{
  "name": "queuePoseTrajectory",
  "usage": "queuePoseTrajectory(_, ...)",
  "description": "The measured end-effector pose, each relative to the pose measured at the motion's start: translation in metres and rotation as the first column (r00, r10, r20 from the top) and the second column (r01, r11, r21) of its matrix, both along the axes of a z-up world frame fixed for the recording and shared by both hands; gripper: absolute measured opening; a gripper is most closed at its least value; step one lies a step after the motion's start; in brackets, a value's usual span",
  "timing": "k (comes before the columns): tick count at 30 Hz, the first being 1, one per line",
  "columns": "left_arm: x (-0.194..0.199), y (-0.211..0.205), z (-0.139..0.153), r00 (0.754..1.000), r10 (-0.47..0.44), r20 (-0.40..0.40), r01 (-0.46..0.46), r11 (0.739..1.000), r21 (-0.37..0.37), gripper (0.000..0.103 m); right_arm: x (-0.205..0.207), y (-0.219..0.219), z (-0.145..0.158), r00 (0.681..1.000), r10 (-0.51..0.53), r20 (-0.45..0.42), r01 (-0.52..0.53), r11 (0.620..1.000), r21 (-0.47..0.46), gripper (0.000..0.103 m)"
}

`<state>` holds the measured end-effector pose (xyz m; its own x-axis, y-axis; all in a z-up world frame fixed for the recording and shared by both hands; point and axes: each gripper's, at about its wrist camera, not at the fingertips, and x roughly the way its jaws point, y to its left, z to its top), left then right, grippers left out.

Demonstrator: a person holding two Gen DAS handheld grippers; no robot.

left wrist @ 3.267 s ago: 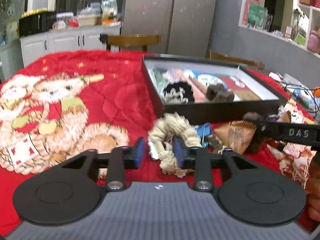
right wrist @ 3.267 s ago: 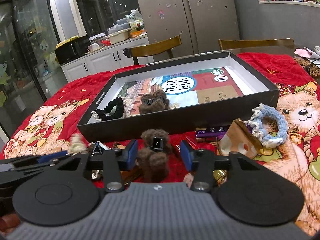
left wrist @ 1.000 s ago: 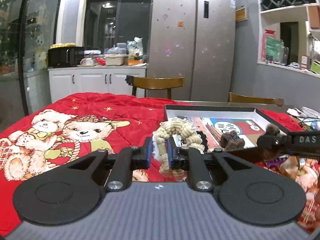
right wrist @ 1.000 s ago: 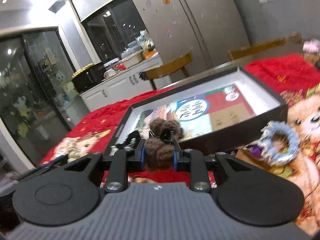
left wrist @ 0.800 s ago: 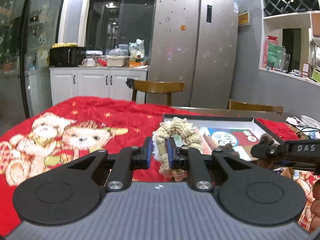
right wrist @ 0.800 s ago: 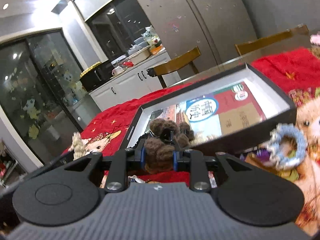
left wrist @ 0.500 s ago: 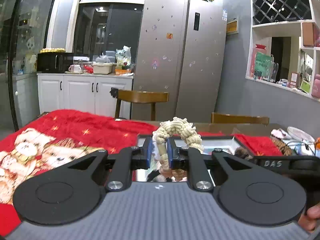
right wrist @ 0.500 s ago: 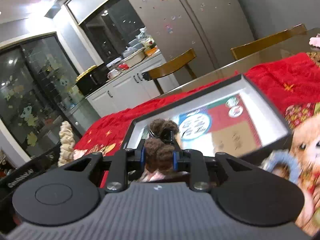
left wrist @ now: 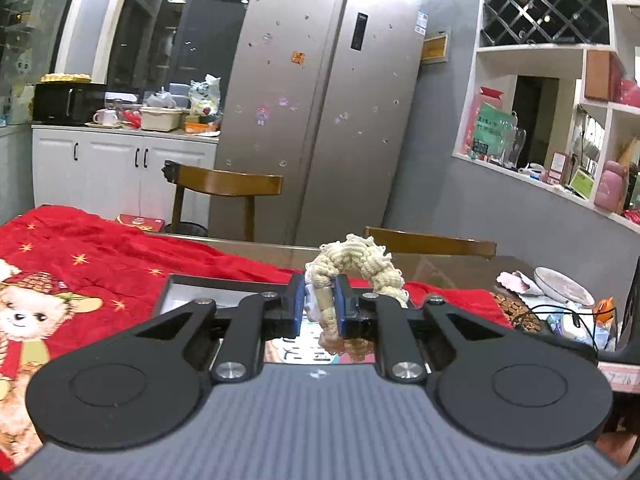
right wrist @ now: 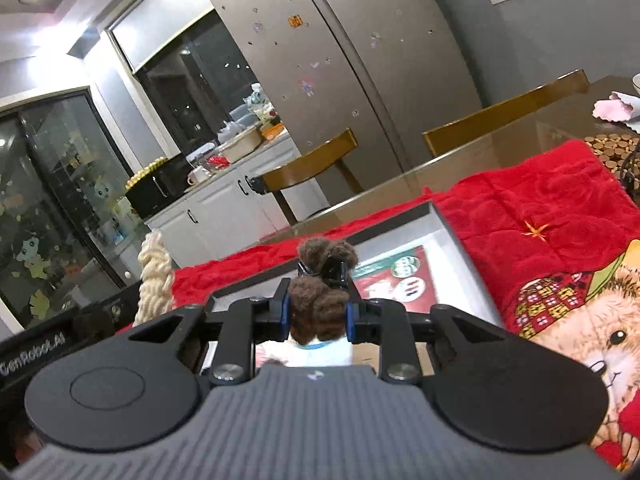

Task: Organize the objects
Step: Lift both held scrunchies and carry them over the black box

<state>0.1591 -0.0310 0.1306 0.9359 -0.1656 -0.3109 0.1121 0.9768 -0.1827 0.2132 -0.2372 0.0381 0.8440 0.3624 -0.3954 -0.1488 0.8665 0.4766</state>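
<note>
Your left gripper (left wrist: 318, 307) is raised and level, its blue-padded fingers (left wrist: 297, 304) pinched close on a cream knitted scrunchie (left wrist: 356, 268). Your right gripper (right wrist: 316, 312) is tilted slightly, its jaws clamped on a brown fuzzy hair clip (right wrist: 320, 304). Your left gripper's body also shows at the right camera's left edge.

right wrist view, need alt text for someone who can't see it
The right gripper is shut on a fuzzy brown hair clip, held above a shallow black box with a white inside on a red teddy-bear quilt. At left, a cream knitted scrunchie sticks up from the other gripper; a steel fridge and wooden chairs stand behind.
</note>
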Motion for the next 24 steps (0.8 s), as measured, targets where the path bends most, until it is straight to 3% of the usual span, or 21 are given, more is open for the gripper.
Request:
queuePoseTrajectory(9, 0.043, -0.019, -0.04, 0.999, 0.005, -0.045, -0.005, 1.0, 0.002, 0.019, 0.009, -0.022, -0.02, 0.996, -0.076, 0.052, 0.075, 0.997, 0.023, 0.028)
queuePoseTrajectory(12, 0.054, -0.027, -0.057, 0.998, -0.011, -0.07, 0.014, 0.999, 0.036, 0.019, 0.007, -0.025, -0.027, 0.994, -0.097, 0.058, 0.096, 0.995, 0.02, 0.029)
queuePoseTrajectory(24, 0.04, -0.048, -0.105, 0.999, -0.033, 0.0, 0.033, 0.986, 0.162, 0.019, 0.009, -0.02, -0.048, 0.999, -0.053, 0.01, 0.053, 0.998, -0.027, 0.029)
